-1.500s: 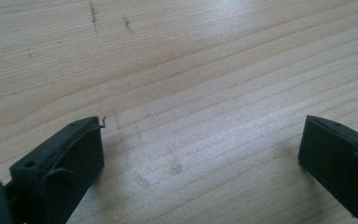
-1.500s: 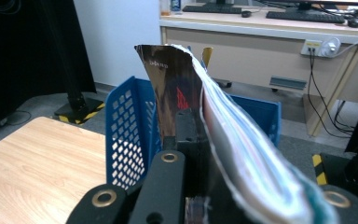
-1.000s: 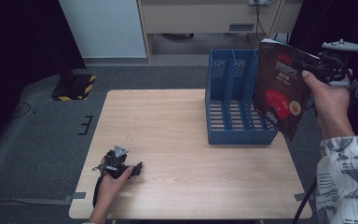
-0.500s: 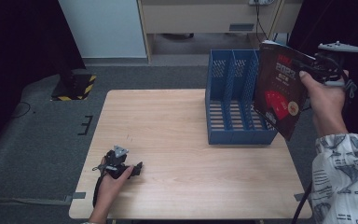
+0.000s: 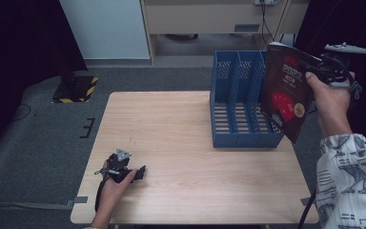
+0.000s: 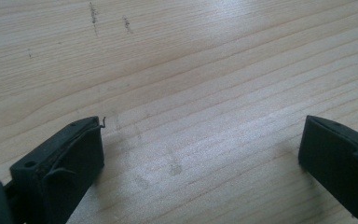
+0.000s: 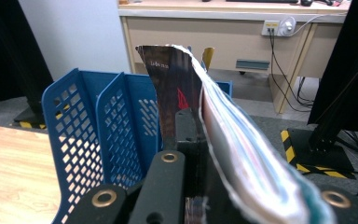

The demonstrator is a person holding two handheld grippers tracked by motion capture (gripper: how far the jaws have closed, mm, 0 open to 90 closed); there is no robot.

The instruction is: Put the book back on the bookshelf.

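Observation:
My right gripper (image 5: 320, 67) is shut on a dark magazine (image 5: 286, 95) with red print on its cover, held upright in the air over the right end of the blue file rack (image 5: 240, 139). In the right gripper view the magazine (image 7: 172, 88) stands edge-on between the jaws of my right gripper (image 7: 193, 135), its pages bulging to the right, above the rack's perforated dividers (image 7: 74, 135). My left gripper (image 5: 140, 172) rests on the table near its front left corner. Its jaws stand wide open over bare wood, with nothing inside my left gripper (image 6: 203, 154).
The rack has three slots and stands on the right half of the wooden table (image 5: 171, 124). A desk with a socket and cables (image 7: 279, 28) runs along the back wall. Black stands with yellow-striped feet (image 5: 76, 88) sit on the grey floor.
The right hand with the magazine has shifted only slightly leftward. The left hand and its gripper have stayed put.

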